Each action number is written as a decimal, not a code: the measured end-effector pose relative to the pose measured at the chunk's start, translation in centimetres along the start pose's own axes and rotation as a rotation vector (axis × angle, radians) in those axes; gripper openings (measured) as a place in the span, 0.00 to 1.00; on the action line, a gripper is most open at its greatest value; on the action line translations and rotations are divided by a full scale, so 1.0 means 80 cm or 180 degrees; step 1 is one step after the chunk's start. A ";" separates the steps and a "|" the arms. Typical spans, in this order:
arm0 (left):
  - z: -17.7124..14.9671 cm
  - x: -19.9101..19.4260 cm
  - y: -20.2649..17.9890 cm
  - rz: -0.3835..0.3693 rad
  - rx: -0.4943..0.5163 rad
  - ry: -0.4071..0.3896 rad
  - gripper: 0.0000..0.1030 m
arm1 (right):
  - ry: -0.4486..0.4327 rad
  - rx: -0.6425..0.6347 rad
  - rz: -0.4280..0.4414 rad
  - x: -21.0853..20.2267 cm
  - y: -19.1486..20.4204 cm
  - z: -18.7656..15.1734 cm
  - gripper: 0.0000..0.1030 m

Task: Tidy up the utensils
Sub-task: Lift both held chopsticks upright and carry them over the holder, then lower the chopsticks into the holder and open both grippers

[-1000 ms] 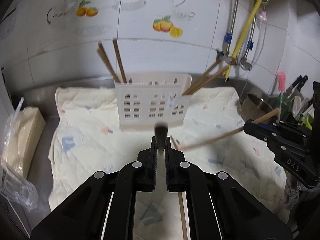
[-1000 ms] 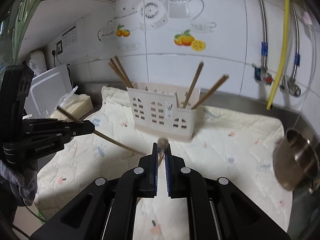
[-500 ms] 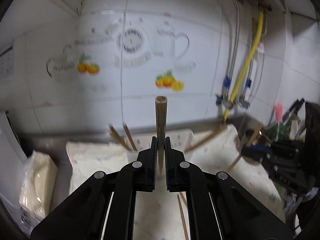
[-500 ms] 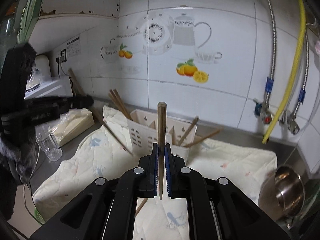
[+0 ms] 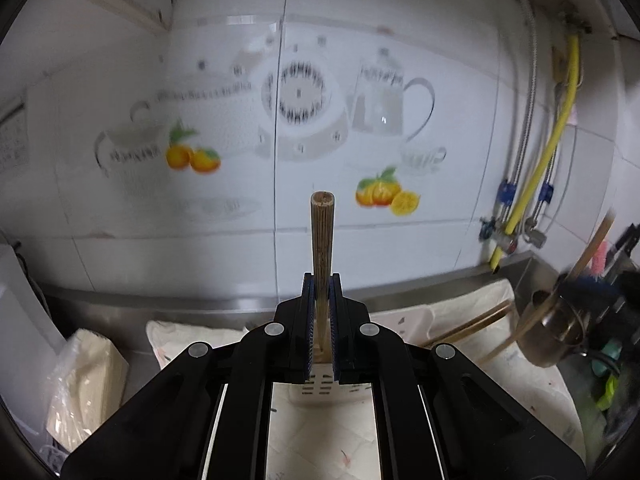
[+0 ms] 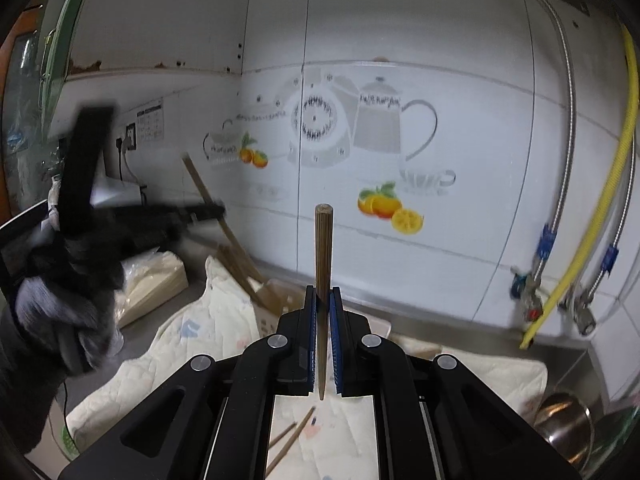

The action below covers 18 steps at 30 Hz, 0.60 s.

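Note:
My left gripper (image 5: 320, 284) is shut on a wooden chopstick (image 5: 322, 240) that stands upright, thick end up, above the white slotted utensil holder (image 5: 332, 386), which is mostly hidden behind the fingers. My right gripper (image 6: 323, 296) is shut on another wooden chopstick (image 6: 322, 256), also upright, its thin tip hanging over the cloth. The holder (image 6: 276, 304) shows at the left of the right fingers with chopsticks (image 6: 240, 268) leaning in it. The left gripper (image 6: 200, 214) appears blurred at the left in the right wrist view.
A cream quilted cloth (image 6: 192, 344) covers the steel counter. Two loose chopsticks (image 6: 292, 440) lie on it. A steel pot (image 6: 564, 424) stands at the right, a bagged cream block (image 6: 152, 284) at the left. Yellow hose and pipes (image 6: 576, 248) hang on the tiled wall.
Both grippers have tilted upward and lifted, so each chopstick now stands upright against the wall tiles. The holder has dropped low in both views.

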<state>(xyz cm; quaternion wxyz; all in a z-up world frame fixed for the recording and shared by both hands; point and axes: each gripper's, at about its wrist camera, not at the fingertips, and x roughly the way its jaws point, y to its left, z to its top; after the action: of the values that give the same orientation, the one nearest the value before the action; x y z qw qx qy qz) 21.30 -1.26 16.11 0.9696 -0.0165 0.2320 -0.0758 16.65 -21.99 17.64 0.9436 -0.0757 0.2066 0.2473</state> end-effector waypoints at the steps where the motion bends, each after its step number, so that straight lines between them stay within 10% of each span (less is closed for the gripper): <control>1: -0.004 0.008 0.002 -0.0009 -0.0015 0.0054 0.06 | -0.0027 -0.0004 -0.0015 0.000 -0.001 0.005 0.06; 18: -0.039 0.053 0.015 -0.0033 -0.0059 0.0392 0.06 | -0.0035 0.0231 -0.0190 0.078 -0.031 0.006 0.06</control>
<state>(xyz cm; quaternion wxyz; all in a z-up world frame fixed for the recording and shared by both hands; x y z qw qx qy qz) 23.77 -0.74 11.39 0.9529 -0.0220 0.2918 -0.0795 23.00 -21.33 15.50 0.9538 -0.0461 0.2079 0.2118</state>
